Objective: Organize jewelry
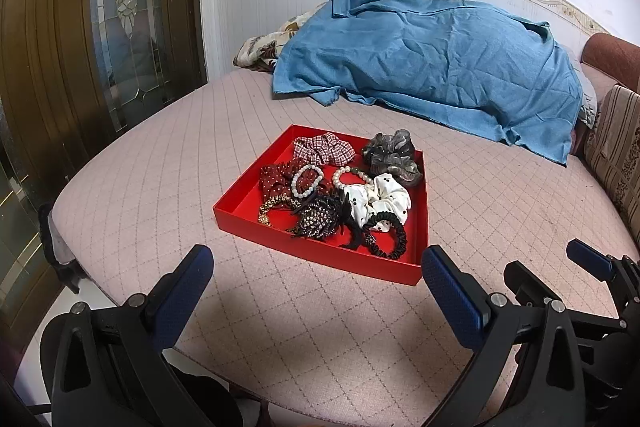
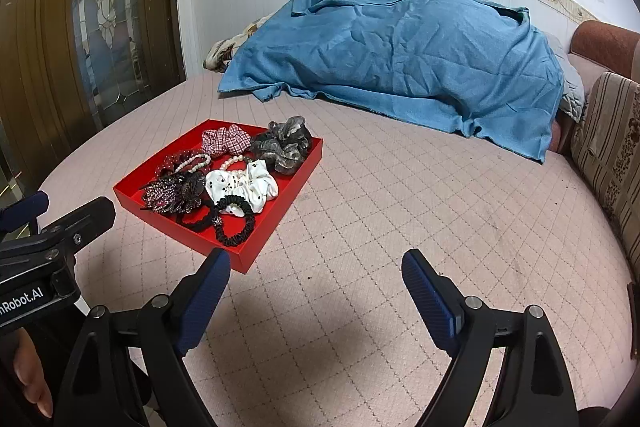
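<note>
A shallow red tray (image 1: 240,205) (image 2: 132,193) lies on the pink quilted bed. It holds several hair ties and bracelets: a plaid scrunchie (image 1: 324,147), a grey sheer scrunchie (image 1: 394,155) (image 2: 286,143), a white dotted scrunchie (image 1: 380,197) (image 2: 244,187), two pearl bracelets (image 1: 306,181), a beaded black hair clip (image 1: 316,221) (image 2: 172,193) and a black ruffled tie (image 1: 390,235) (image 2: 236,223). My left gripper (image 1: 316,267) hovers open just short of the tray's near edge. My right gripper (image 2: 316,267) stands open over bare quilt, right of the tray's near corner. Neither holds anything.
A rumpled blue blanket (image 1: 432,67) (image 2: 400,59) covers a heap at the back of the bed (image 1: 140,187). A striped cushion (image 2: 608,147) and a sofa arm line the right side. A wooden door with stained glass (image 1: 120,7) stands at left. A hand (image 2: 28,379) shows at the lower left.
</note>
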The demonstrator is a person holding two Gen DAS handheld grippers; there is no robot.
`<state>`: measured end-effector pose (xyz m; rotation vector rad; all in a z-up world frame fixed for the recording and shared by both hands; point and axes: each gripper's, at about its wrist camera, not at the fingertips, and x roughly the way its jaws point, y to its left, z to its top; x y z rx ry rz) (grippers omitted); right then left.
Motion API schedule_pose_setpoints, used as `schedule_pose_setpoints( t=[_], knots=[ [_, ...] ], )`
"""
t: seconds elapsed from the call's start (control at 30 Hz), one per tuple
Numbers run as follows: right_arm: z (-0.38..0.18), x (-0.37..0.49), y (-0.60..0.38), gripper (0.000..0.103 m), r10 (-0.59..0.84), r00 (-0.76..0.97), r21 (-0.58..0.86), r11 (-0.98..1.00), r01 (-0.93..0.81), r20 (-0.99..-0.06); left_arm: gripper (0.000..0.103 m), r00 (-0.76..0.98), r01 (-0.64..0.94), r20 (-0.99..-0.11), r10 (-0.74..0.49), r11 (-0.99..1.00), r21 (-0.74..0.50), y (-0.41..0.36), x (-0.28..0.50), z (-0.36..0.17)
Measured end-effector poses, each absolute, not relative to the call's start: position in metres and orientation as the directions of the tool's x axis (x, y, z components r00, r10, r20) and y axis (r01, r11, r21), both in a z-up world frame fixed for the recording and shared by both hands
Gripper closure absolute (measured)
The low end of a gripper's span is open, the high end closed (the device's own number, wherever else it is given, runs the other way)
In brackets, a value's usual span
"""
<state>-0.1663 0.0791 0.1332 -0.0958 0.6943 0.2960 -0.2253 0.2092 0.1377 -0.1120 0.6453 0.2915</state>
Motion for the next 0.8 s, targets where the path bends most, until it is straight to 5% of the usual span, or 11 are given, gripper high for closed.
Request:
schedule_pose_setpoints(
  t=[0.8],
  knots=[
    [0.115,-0.151,0.079,0.011,0.285,0.671,0.059,0.939,-0.339,-0.685,0.000,0.726,-0.297,-0.641,0.250,0.954,0.036,0.207,-0.218,0.131]
  ],
)
